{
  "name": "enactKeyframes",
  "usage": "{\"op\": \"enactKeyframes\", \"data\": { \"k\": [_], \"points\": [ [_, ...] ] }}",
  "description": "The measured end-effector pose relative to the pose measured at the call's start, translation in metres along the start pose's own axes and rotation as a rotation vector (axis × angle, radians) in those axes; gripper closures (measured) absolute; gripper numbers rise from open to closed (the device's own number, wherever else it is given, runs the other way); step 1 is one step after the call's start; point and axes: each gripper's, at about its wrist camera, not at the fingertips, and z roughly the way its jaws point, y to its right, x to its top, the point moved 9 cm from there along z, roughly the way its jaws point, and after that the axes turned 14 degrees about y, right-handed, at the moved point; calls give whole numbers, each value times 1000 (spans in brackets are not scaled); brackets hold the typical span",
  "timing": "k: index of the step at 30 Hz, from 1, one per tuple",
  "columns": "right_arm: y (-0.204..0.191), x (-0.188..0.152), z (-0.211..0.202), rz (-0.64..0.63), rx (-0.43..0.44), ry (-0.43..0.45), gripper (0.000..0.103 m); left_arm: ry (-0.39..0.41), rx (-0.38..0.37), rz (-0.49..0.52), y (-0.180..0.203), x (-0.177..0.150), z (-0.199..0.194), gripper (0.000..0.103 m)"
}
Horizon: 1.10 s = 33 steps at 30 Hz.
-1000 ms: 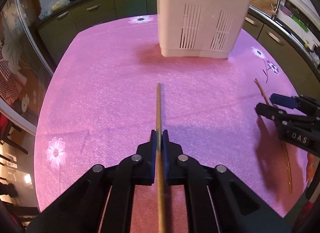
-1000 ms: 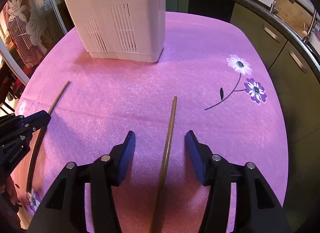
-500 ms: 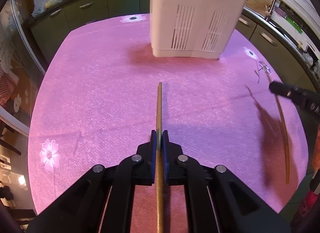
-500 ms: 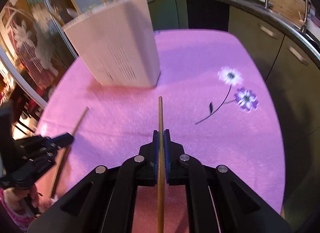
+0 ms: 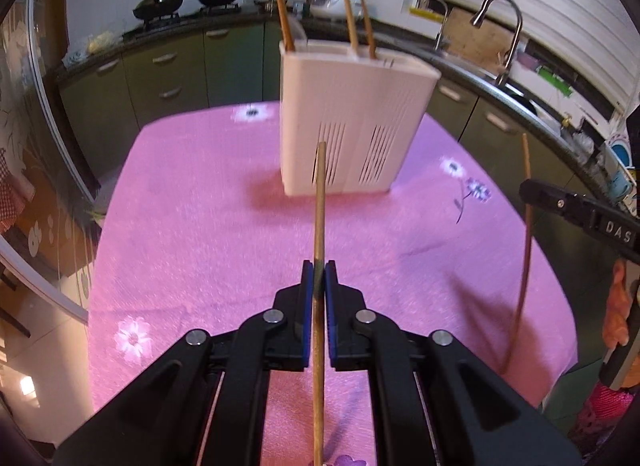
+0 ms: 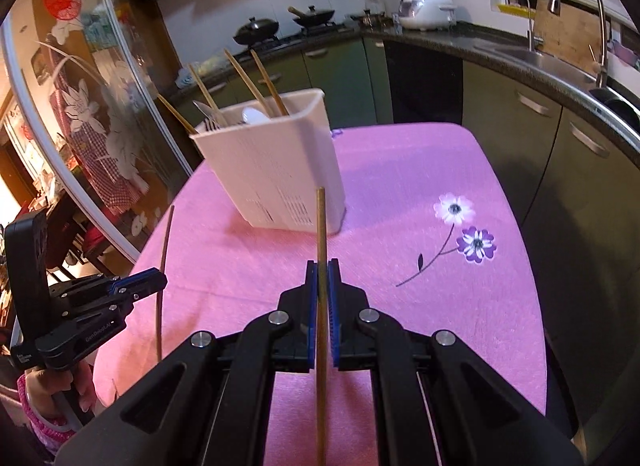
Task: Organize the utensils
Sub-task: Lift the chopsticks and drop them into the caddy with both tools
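My left gripper (image 5: 319,266) is shut on a wooden chopstick (image 5: 319,201) and holds it above the pink table, pointing at the white utensil holder (image 5: 352,121). My right gripper (image 6: 321,266) is shut on a second chopstick (image 6: 320,225), also lifted and pointing at the holder (image 6: 276,169). The holder stands upright and contains several chopsticks (image 6: 244,81), a fork and a spoon. The right gripper shows at the right edge of the left wrist view (image 5: 532,189); the left gripper shows at the left of the right wrist view (image 6: 156,282).
The pink flowered tablecloth (image 6: 400,185) covers the table. Green kitchen cabinets (image 5: 160,77) ring the table, with woks on a stove (image 6: 256,29) behind and a sink with taps (image 6: 560,45) at the right. A glass door (image 6: 80,105) is at the left.
Both grippers have risen and tilted up from the table with their chopsticks. The right gripper, open a second ago around its chopstick, has shut on it and lifted it.
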Motion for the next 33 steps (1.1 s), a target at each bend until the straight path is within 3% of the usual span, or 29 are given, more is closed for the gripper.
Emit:
{"op": "enactKeyframes", "data": {
  "k": [18, 33],
  "points": [
    [-39, 75, -42, -48, 66, 165, 97, 153, -35, 22, 10, 68, -36, 97],
    [-65, 231, -59, -55, 96, 404, 97, 279, -85, 77, 33, 166, -56, 97]
  ]
}}
